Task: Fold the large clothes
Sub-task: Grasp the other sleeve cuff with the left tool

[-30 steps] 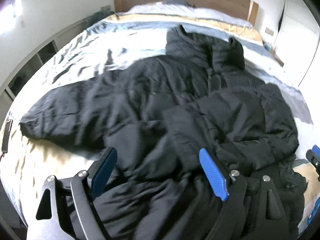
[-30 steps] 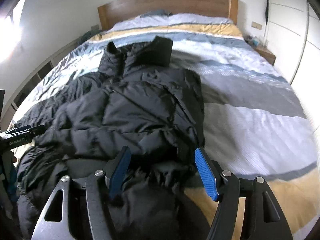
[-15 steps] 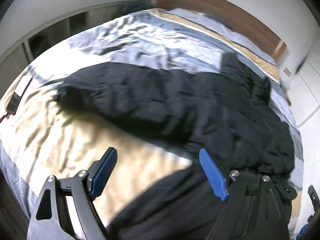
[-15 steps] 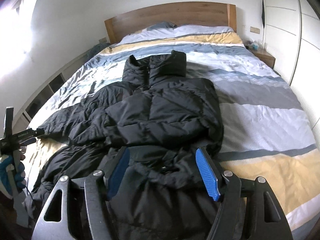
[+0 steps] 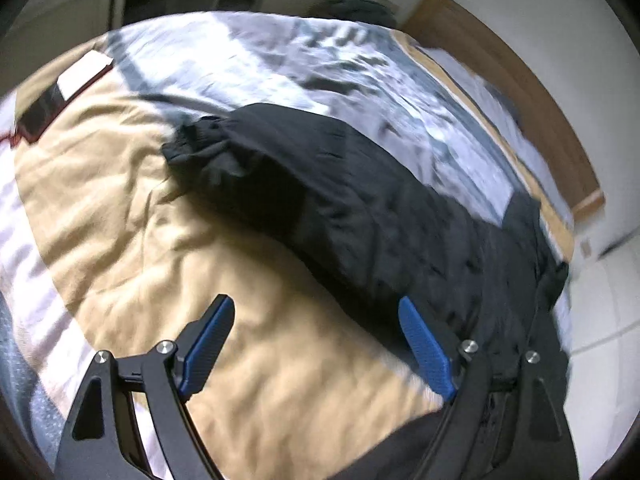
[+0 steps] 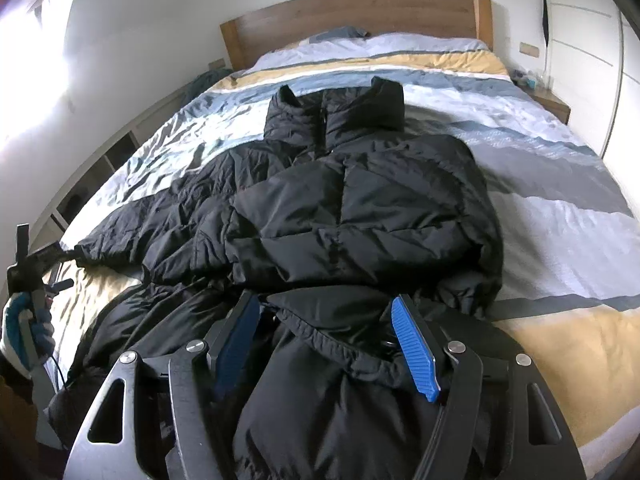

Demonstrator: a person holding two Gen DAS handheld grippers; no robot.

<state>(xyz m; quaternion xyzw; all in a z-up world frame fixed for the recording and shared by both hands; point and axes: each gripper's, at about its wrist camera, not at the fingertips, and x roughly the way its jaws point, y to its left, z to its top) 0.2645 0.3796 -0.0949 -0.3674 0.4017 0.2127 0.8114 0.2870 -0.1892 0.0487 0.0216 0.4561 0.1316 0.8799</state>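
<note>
Puffy quilted black jacket [image 6: 360,208] sprawled on rumpled striped duvet [image 6: 560,184].

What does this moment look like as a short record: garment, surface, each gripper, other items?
garment: black quilted puffer jacket, spread front-up on the bed, collar toward the headboard
sleeve: one sleeve stretched out sideways onto the tan stripe
surface: striped blue, grey, white and tan duvet
left gripper: open, above bare duvet, nothing between the pads
right gripper: open, astride the jacket's bottom hem; pads not visibly pressing
other: wooden headboard; flat white and dark object at the bed's edge, unidentifiable
</note>
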